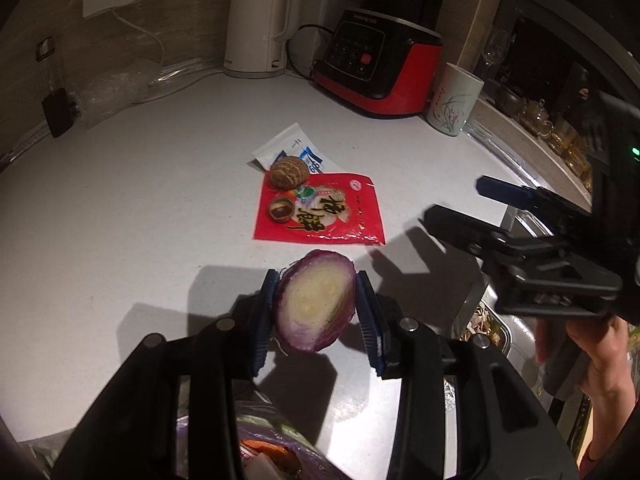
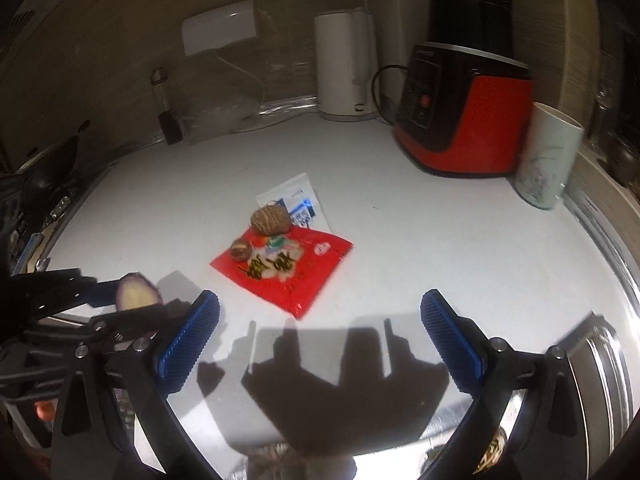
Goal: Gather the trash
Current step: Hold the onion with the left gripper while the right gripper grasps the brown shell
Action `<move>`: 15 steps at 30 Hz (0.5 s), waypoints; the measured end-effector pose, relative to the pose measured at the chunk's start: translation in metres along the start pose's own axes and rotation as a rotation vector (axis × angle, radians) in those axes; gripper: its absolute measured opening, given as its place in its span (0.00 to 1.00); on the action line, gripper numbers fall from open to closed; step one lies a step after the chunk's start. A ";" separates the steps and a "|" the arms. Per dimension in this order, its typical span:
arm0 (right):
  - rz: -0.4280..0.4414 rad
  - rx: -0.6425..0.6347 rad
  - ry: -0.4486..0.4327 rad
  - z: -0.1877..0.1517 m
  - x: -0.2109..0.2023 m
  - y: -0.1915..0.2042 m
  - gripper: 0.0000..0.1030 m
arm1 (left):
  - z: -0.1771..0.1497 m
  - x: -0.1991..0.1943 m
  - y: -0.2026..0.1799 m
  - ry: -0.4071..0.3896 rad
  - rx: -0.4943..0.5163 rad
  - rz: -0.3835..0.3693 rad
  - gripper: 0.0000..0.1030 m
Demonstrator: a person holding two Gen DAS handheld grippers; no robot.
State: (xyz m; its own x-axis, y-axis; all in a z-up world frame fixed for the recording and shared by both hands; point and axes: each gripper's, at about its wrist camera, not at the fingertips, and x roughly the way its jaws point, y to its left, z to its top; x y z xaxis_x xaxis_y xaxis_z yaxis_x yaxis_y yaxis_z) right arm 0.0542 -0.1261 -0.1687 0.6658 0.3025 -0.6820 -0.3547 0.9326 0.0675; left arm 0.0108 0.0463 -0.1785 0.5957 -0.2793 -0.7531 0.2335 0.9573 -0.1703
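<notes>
Onion half (image 1: 316, 300) clamped cut-face up between left gripper (image 1: 318, 312) jaws, above bare white worktop (image 1: 140, 220) near its front edge. Open room all round; red packet (image 1: 320, 212), two nut shells (image 1: 288, 172) and white wrapper (image 1: 288, 148) just beyond. Right gripper (image 2: 320, 340) angled down, jaws wide apart, holding nothing. Kettle (image 1: 258, 20), red blender (image 1: 376, 64), cup (image 1: 454, 98) along back wall.

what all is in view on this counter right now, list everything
purple cut onion half: 1, purple-white, between left gripper pads
red snack packet: 1, red, counter middle
white-blue sachet: 1, behind red packet
brown mushrooms: 2, on the packets
white kettle: 1, back wall
red-black blender: 1, right of kettle
pale flowered cup: 1, beside blender
white counter: 1
left gripper: 1, black, blue pads
right gripper: 1, open, empty
</notes>
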 end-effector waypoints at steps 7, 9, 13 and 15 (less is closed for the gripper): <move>0.107 -0.030 0.047 0.047 0.088 0.022 0.83 | 0.007 -0.012 0.030 -0.011 -0.073 0.036 0.37; 0.110 -0.052 0.070 0.054 0.109 0.027 0.79 | 0.008 -0.013 0.035 -0.012 -0.078 0.046 0.37; 0.095 -0.090 0.123 0.059 0.139 0.031 0.69 | 0.008 -0.017 0.044 -0.014 -0.088 0.051 0.37; 0.091 -0.097 0.146 0.059 0.145 0.032 0.57 | 0.008 -0.018 0.048 -0.016 -0.093 0.051 0.37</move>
State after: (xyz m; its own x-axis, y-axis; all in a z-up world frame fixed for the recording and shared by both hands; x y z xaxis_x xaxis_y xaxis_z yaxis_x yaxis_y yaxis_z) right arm 0.1782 -0.0410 -0.2231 0.5282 0.3468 -0.7751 -0.4754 0.8771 0.0685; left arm 0.0174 0.0963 -0.1677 0.6173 -0.2308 -0.7521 0.1309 0.9728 -0.1910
